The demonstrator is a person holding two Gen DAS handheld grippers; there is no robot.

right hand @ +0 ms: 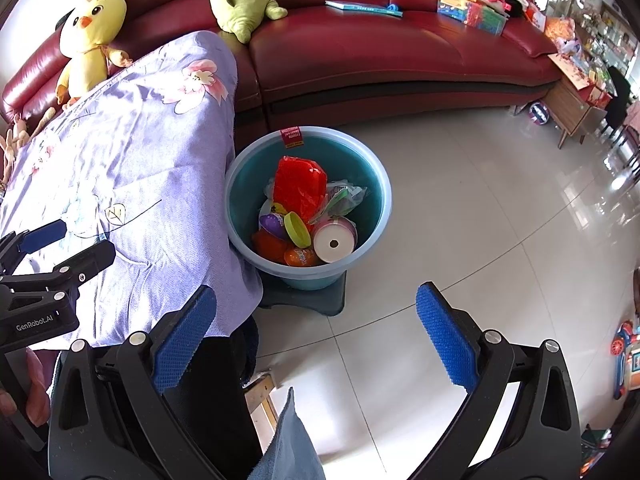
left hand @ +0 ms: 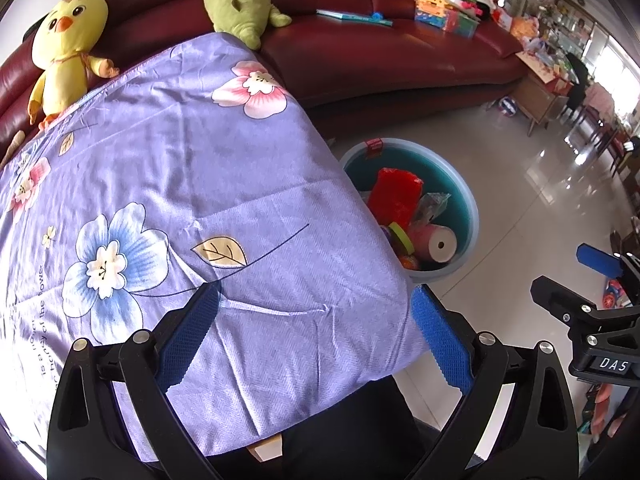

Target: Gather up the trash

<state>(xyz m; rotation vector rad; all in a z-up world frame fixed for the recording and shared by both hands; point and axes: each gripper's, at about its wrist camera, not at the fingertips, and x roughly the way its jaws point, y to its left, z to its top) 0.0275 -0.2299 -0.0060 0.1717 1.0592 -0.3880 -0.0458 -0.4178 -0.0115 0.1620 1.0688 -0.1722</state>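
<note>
A light blue plastic basin (right hand: pixel 372 168) (left hand: pixel 468 200) stands on the floor beside the cloth-covered table (left hand: pixel 180 184) (right hand: pixel 132 168). Inside it lie a red wrapper (right hand: pixel 298 186) (left hand: pixel 394 196), a pink tape roll (right hand: pixel 334 240) (left hand: pixel 438 242), a yellow-green lid (right hand: pixel 298 230), a purple egg shape (right hand: pixel 272 224), an orange piece (right hand: pixel 300 258) and clear plastic bags (right hand: pixel 344 196). My left gripper (left hand: pixel 316 312) is open over the table's near corner, nothing between its fingers. My right gripper (right hand: pixel 316 312) is open above the floor in front of the basin, also holding nothing.
A dark red sofa (right hand: pixel 380 52) runs behind, with a yellow chick plush (left hand: pixel 68 48), a green plush (left hand: pixel 236 0), a book (right hand: pixel 362 8) and toy boxes (right hand: pixel 472 4). Glossy tiled floor (right hand: pixel 480 220) spreads to the right. A wooden cabinet (right hand: pixel 572 108) stands far right.
</note>
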